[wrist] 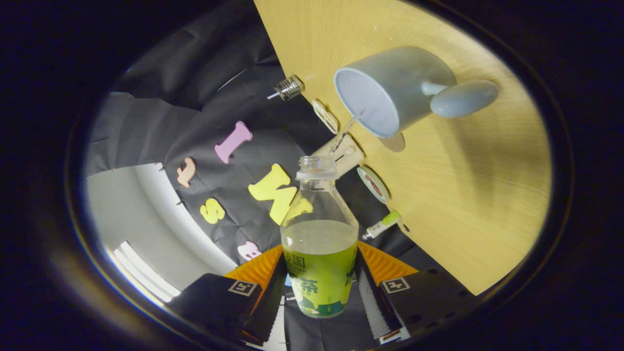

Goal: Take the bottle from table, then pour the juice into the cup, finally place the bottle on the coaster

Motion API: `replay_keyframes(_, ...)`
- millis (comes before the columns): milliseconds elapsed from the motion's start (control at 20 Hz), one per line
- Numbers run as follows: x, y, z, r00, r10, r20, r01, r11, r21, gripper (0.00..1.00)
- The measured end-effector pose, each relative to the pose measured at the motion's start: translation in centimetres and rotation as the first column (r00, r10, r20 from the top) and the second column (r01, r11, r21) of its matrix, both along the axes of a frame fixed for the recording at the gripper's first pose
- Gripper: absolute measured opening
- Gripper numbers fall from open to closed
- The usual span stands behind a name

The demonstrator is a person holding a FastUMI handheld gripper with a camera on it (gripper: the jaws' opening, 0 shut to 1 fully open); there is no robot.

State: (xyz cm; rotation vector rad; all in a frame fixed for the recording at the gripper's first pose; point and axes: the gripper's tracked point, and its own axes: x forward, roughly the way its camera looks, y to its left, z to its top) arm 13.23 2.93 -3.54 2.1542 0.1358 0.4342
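The bottle [319, 243], uncapped and part full, sits clamped between both fingers of the hand-held gripper [321, 287], tipped toward the cup [390, 90] on the desk [477, 195]; a thin stream reaches the cup's rim.

Light is moderate and warm on the bench [468, 195], where the cup [390, 90] throws a soft, broad shadow across the wood, while the cloth wall beyond stays dim. The bottle [319, 243] between the fingers of the hand-held gripper [319, 287] is sharp, with faint glints on its glass. Fisheye bending curves straight edges, and detail smears and darkens far from the fingers.
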Motion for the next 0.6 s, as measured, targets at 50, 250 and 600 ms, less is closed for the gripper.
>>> replay_keyframes(50, 0.0, -0.2, 0.1, 1.0, 0.002, 0.0, -0.002, 1.0, 0.011, 0.78)
replay_keyframes(250, 0.0, -0.8, -0.2, 1.0, 0.017, -0.008, -0.016, 0.999, 0.034, 0.78)
replay_keyframes(600, -0.5, -1.9, -1.0, 0.999, 0.023, -0.037, -0.02, 0.997, 0.074, 0.78)
